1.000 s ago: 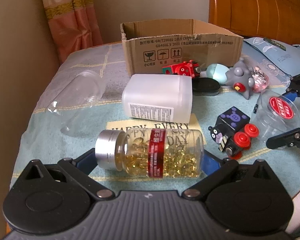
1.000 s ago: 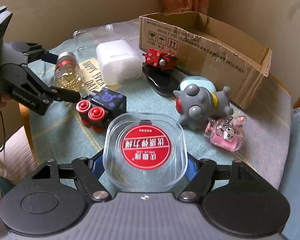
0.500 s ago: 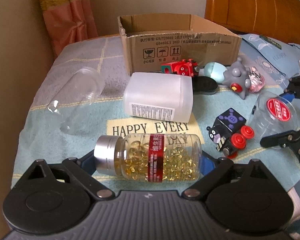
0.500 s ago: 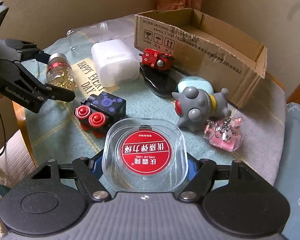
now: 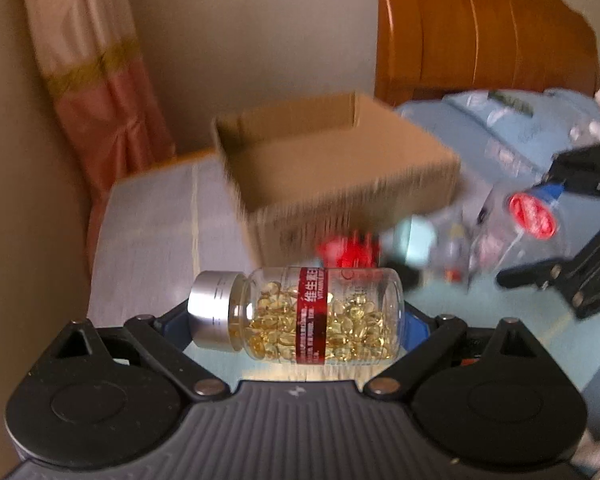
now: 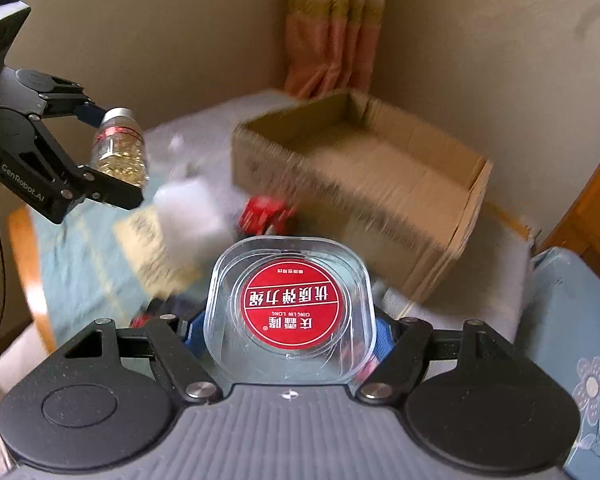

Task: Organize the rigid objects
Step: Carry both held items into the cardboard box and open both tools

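Note:
My left gripper [image 5: 296, 316] is shut on a clear bottle of yellow capsules [image 5: 320, 316] with a silver cap and red label, held sideways in the air; it also shows in the right wrist view [image 6: 118, 154]. My right gripper [image 6: 290, 320] is shut on a clear square plastic container [image 6: 290, 308] with a round red label, also lifted; the container shows in the left wrist view [image 5: 530, 212]. An open cardboard box [image 5: 332, 168] stands ahead, blurred, also in the right wrist view [image 6: 364, 168].
On the cloth-covered table lie a white plastic jar [image 6: 192, 208], a red toy car [image 6: 266, 212], a "Happy Every Day" card [image 6: 156, 252] and a pale blue toy [image 5: 416, 240]. A wooden headboard [image 5: 480, 32] and a curtain [image 5: 96, 72] stand behind.
Both grippers have risen off the table with their objects and moved toward the cardboard box; the view now looks down into the box and the background is blurred.

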`<state>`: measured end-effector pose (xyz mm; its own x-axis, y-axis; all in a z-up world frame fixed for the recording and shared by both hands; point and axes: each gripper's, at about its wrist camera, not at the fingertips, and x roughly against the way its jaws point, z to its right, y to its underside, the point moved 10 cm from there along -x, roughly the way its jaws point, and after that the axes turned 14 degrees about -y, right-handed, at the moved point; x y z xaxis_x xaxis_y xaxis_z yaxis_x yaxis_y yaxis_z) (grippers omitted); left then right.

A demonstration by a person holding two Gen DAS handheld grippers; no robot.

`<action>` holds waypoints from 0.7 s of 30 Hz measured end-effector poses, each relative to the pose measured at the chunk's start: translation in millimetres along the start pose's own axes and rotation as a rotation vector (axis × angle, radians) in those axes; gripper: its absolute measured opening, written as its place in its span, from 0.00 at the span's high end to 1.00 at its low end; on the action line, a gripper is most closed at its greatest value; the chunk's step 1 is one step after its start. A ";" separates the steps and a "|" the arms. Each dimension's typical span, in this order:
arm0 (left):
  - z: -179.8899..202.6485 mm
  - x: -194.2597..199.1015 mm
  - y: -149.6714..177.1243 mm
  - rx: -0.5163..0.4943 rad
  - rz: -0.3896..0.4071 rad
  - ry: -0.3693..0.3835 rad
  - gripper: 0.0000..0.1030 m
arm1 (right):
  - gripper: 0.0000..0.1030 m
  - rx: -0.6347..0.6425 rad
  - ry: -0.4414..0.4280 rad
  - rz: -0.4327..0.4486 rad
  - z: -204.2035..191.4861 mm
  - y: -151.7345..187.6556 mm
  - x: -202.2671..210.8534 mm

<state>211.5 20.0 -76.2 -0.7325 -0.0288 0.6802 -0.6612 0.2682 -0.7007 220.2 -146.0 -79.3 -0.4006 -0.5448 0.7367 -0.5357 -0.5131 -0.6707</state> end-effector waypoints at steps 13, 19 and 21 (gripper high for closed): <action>5.9 -86.3 -123.1 -0.040 0.017 -0.056 0.07 | 0.24 -0.126 0.102 0.083 82.9 -79.7 -21.5; 12.3 -123.4 -136.0 -0.046 -0.032 -0.075 0.07 | 0.00 -0.188 0.131 0.113 97.1 -77.0 -24.2; 14.4 -131.2 -139.2 -0.041 -0.040 -0.077 0.07 | 0.00 -0.200 0.137 0.110 96.7 -72.8 -22.8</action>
<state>397.3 -27.3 -70.9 -0.7167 -0.1139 0.6880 -0.6844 0.3043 -0.6625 340.2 -160.4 -55.6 -0.5544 -0.4881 0.6740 -0.6143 -0.3064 -0.7272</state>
